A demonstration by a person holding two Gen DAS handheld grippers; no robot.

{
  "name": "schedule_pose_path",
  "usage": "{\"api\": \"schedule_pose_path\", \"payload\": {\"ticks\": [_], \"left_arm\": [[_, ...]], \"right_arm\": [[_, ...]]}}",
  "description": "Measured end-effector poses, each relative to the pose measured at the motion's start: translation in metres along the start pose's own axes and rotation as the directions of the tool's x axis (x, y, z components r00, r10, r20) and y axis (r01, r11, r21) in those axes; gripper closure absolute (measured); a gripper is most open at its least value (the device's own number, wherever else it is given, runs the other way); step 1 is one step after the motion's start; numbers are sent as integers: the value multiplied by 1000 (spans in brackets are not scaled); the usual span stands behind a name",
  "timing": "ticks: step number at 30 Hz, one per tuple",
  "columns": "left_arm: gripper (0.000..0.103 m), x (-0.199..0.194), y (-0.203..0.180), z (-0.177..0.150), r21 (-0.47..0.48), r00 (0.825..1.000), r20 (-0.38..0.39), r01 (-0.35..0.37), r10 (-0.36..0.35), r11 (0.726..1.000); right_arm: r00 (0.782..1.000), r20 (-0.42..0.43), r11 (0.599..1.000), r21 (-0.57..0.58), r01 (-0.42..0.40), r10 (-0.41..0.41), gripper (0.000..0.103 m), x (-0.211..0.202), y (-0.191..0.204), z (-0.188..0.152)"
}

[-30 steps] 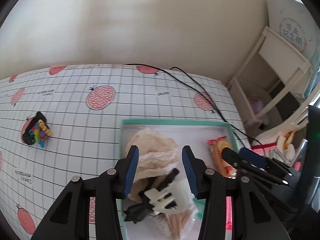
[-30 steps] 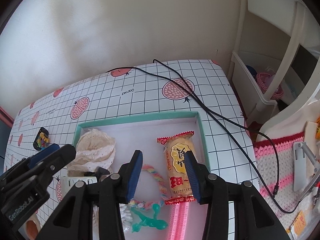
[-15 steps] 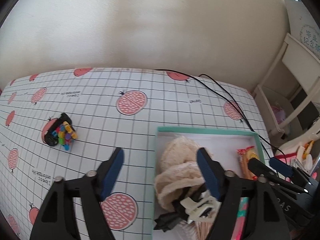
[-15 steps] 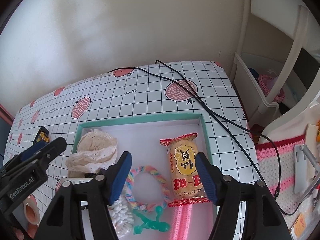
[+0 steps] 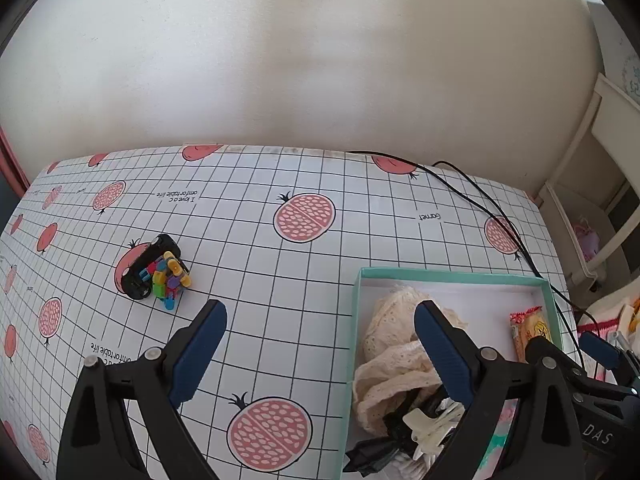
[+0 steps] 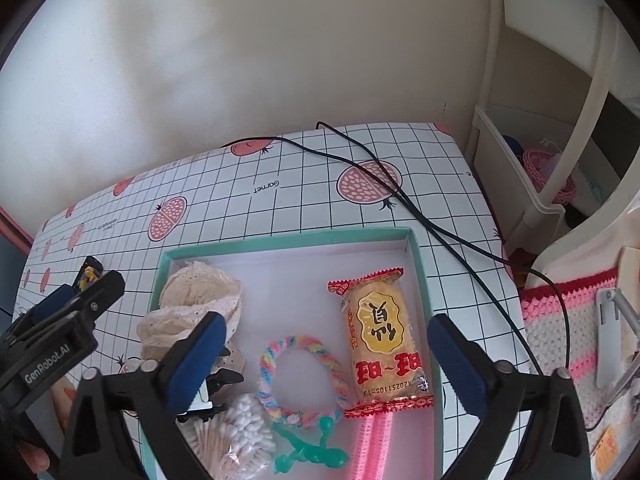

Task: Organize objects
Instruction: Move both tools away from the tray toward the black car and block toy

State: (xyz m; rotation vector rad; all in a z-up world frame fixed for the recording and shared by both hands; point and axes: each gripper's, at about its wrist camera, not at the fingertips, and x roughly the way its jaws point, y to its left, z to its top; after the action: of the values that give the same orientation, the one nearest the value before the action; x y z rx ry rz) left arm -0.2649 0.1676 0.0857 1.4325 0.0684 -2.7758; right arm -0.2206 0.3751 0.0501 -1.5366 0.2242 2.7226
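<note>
A: Only thing still out is the black clip w/ colored beads (image 5: pixel 157 277), on the tablecloth (image 5: pixel 304 272) at 10 o'clock from the left gripper (image 5: pixel 320 354).
B: Handling?
A: Prob light, rigid, lumpy; pinch across the black body.
B: Grippers?
A: Left spread wide, empty. Right gripper (image 6: pixel 327 364) same, over the teal box (image 6: pixel 288 238).

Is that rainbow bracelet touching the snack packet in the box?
Apart. The right wrist view shows a strip of box floor between the rainbow bracelet and snack packet.
</note>
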Motion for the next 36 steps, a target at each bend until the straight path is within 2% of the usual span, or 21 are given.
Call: {"api": "schedule_pose_path", "payload": {"ticks": [24,36], "left_arm": [[8,-2,18,4,-20,1000,16,23,-23,1000],[8,-5,57,11,-43,1000,24,-12,13,999]], "right_arm": [[1000,17,1000,19,19,-19,0,-2,0,3],[999,31,999,-30,-16,17,0,-4,40,9]]}}
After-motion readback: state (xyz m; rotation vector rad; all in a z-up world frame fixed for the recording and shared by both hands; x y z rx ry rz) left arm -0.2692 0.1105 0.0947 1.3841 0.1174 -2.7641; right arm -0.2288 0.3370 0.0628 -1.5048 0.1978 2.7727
